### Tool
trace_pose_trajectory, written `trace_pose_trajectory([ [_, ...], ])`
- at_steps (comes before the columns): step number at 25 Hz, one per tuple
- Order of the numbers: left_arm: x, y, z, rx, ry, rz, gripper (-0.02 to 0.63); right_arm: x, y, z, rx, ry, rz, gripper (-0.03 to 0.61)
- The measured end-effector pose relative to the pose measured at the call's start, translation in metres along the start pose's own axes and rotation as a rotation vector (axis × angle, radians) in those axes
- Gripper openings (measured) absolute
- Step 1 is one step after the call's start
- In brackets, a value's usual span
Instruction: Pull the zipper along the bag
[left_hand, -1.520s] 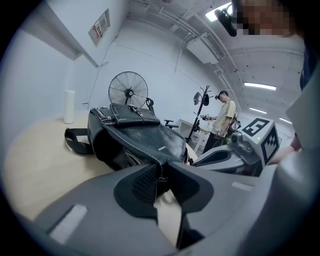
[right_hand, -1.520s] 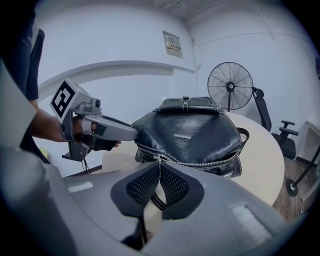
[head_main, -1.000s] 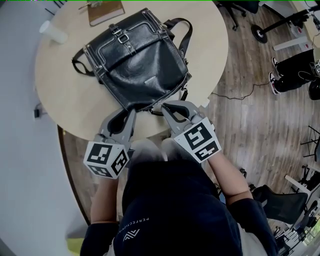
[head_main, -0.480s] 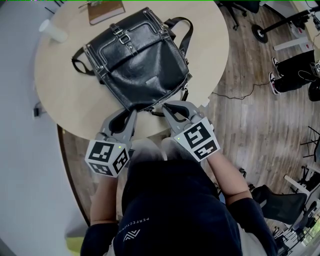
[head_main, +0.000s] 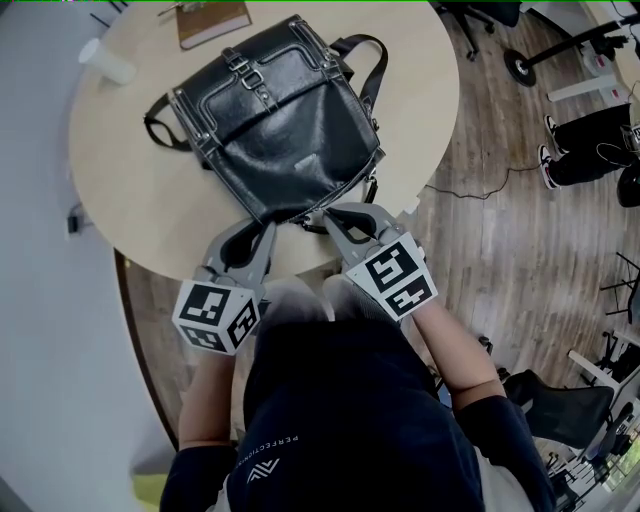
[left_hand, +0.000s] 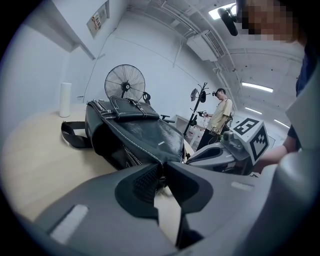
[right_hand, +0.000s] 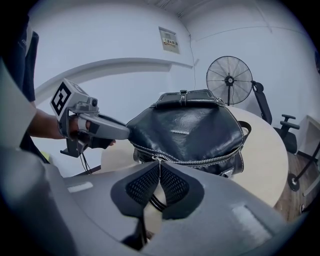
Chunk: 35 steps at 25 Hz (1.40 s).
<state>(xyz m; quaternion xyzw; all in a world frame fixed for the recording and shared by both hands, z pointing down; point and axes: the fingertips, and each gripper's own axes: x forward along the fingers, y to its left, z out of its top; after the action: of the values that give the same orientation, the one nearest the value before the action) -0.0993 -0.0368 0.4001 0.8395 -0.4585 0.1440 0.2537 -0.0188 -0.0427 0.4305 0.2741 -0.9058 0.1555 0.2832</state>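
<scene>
Head view: a black leather bag (head_main: 280, 120) lies flat on the round table (head_main: 125, 200), its flap buckled down, so whatever is inside is hidden. Its near edge points at the person. The left gripper (head_main: 258, 224) and right gripper (head_main: 335, 215) both meet that edge side by side. A white cup (head_main: 105, 62) and a brown clipboard (head_main: 212, 22) sit at the table's far rim, well apart from the bag. Nothing lies between the grippers and the bag.

Left gripper view: the jaws are drawn in on the bag's near corner, with the leather edge pinched between the pads. A standing fan (left_hand: 125, 85) rises behind the bag, and a person (left_hand: 223, 112) stands farther off.

Right gripper view: the jaws are pressed together on the thin zipper pull (right_hand: 159, 161) at the left end of the zipper (right_hand: 200, 161), whose teeth run closed along the bag's edge to the right.
</scene>
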Motion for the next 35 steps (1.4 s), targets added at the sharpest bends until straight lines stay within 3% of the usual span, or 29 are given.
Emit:
trace_pose_trajectory([
  [4, 0.000, -0.001, 0.001, 0.020, -0.006, -0.001, 0.067, 0.003, 0.001, 0.000, -0.007, 0.005, -0.001, 0.014],
  [13, -0.012, -0.011, 0.027, 0.053, -0.146, -0.020, 0.055, -0.003, -0.001, 0.012, 0.002, -0.039, 0.004, 0.014],
  [21, -0.011, -0.010, 0.022, 0.056, -0.120, -0.035, 0.054, -0.005, -0.004, 0.012, -0.032, -0.029, -0.026, 0.014],
  [27, -0.007, -0.002, 0.003, -0.020, -0.096, -0.063, 0.048, -0.002, -0.008, 0.005, -0.052, -0.013, -0.042, 0.014],
  [35, -0.006, 0.001, -0.002, -0.023, -0.071, -0.079, 0.044, -0.008, -0.007, 0.006, -0.080, -0.032, -0.069, 0.015],
])
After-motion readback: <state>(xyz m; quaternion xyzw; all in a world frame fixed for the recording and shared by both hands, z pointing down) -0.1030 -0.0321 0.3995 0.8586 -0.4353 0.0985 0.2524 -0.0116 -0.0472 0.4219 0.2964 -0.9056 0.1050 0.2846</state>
